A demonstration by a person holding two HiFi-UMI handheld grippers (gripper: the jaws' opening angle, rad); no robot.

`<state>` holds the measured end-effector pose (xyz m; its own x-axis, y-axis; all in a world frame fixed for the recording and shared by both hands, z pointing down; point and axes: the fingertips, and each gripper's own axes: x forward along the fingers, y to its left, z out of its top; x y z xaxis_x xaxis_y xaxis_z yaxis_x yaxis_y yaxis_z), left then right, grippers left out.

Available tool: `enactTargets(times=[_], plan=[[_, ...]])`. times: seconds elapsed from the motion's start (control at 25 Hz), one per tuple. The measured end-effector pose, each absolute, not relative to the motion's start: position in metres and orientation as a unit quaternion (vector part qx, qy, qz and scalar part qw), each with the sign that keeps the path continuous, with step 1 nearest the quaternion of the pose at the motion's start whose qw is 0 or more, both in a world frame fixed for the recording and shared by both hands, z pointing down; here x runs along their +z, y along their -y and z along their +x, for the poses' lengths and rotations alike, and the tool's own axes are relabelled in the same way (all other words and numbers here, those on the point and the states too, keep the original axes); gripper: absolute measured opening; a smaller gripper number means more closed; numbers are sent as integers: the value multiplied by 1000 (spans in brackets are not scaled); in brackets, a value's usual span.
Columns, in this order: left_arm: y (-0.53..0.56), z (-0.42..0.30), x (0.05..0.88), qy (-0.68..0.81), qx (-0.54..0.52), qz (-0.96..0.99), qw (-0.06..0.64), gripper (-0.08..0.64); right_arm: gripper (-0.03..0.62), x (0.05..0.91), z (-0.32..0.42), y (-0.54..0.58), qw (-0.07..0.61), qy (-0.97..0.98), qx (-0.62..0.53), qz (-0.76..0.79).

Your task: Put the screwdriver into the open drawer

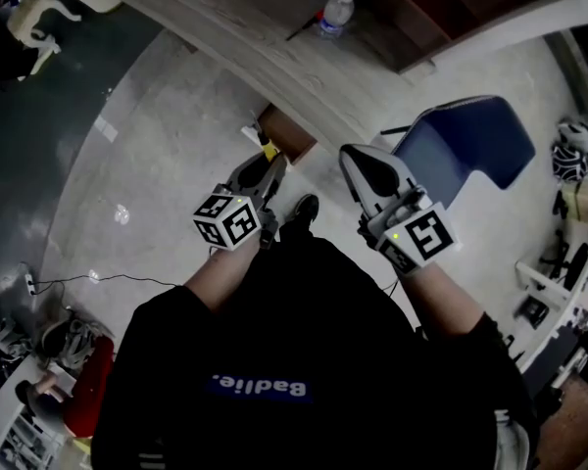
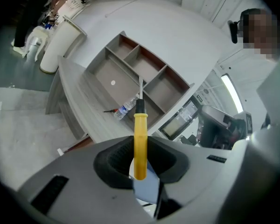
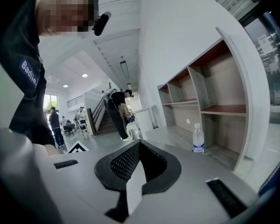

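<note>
Transport step: the left gripper (image 1: pixel 267 174) clamps the yellow screwdriver (image 2: pixel 140 139) near the open drawer (image 1: pixel 286 131) under the desk (image 1: pixel 225 27); the right gripper (image 3: pixel 140 146) hovers beside it — jaws together, empty; the next move likely needs the tool lowered inside before release.

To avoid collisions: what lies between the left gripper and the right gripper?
Head view: only the person's dark shoe on the floor lies between left gripper and right gripper.
</note>
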<state>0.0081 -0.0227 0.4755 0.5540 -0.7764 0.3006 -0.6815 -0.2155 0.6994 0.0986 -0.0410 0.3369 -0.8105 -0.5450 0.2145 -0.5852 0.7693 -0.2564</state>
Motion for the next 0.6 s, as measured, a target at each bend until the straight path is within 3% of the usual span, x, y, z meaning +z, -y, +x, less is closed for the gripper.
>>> enactTargets(times=[0.6], plan=[[24, -1, 588, 472, 0, 741, 477, 77, 28, 372, 83, 33, 109, 921, 173, 330]])
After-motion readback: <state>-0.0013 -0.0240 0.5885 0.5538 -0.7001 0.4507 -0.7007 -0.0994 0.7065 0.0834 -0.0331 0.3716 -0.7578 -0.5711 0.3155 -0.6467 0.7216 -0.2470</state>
